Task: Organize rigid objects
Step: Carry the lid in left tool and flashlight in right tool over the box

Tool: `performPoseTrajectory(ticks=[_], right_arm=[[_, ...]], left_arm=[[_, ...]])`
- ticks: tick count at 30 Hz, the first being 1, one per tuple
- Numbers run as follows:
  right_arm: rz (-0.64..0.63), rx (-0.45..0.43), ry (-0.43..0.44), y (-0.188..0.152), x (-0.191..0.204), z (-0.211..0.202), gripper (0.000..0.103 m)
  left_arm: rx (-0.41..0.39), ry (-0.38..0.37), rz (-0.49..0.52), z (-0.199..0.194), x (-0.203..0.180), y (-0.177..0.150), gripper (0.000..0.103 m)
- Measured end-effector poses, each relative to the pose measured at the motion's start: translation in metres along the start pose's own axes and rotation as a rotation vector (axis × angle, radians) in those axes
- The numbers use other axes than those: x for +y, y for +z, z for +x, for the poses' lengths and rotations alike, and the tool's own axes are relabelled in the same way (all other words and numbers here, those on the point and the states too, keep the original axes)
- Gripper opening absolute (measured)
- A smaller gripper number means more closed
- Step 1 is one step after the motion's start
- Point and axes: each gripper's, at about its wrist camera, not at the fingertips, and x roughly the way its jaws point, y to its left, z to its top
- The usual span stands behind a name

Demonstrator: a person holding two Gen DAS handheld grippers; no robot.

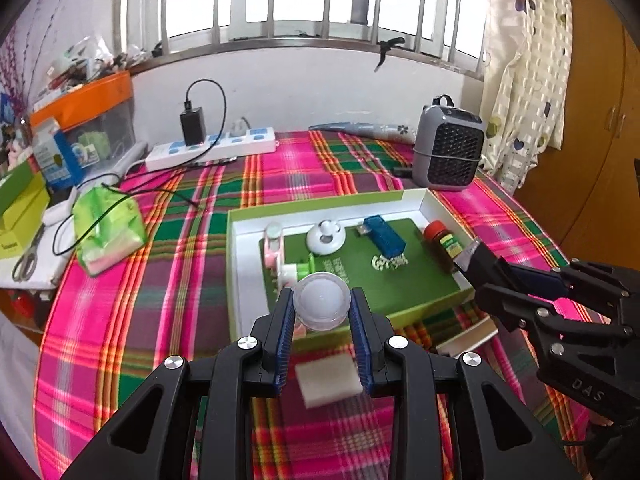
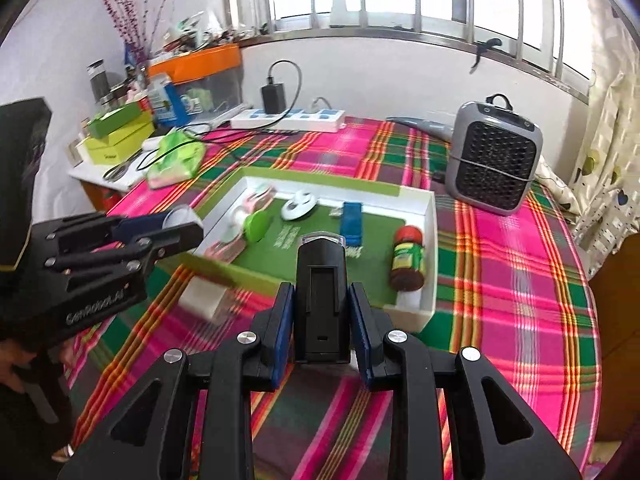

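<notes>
In the left wrist view my left gripper [image 1: 322,294] is shut on a clear round domed cap [image 1: 322,308], held above the near edge of the green-rimmed box [image 1: 236,264]. In the right wrist view my right gripper [image 2: 321,288] is shut on a black oblong device [image 2: 322,300] with a silver tip, above the box's near wall [image 2: 412,314]. The box holds a white round disc [image 1: 326,236], a blue stick [image 1: 384,236], a brown red-capped bottle [image 1: 442,244] lying down and a pink item [image 1: 274,248]. A white block [image 1: 330,376] lies on the checked cloth beneath the left gripper.
A grey fan heater [image 1: 446,148] stands behind the box at the right. A white power strip [image 1: 212,146] with a black charger lies at the back. A green tissue pack [image 1: 106,228], cables and scissors [image 1: 24,264] sit at the left. A wooden wardrobe [image 1: 592,120] borders the right.
</notes>
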Motion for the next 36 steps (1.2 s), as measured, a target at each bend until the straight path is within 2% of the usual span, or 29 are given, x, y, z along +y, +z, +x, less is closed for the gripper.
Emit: performPoseTrajectory(ticks=[20, 36], right_arm=[[0.066, 0.042, -0.065, 0.039, -0.037, 0.051, 0.029], [0.107, 0.123, -0.041, 0.056, -0.054, 0.100, 0.029]], left_arm=[[0.025, -0.026, 0.000, 0.048, -0.015, 0.029, 0.026], [0.089, -0.031, 0.010, 0.089, -0.026, 0.030, 0.026]])
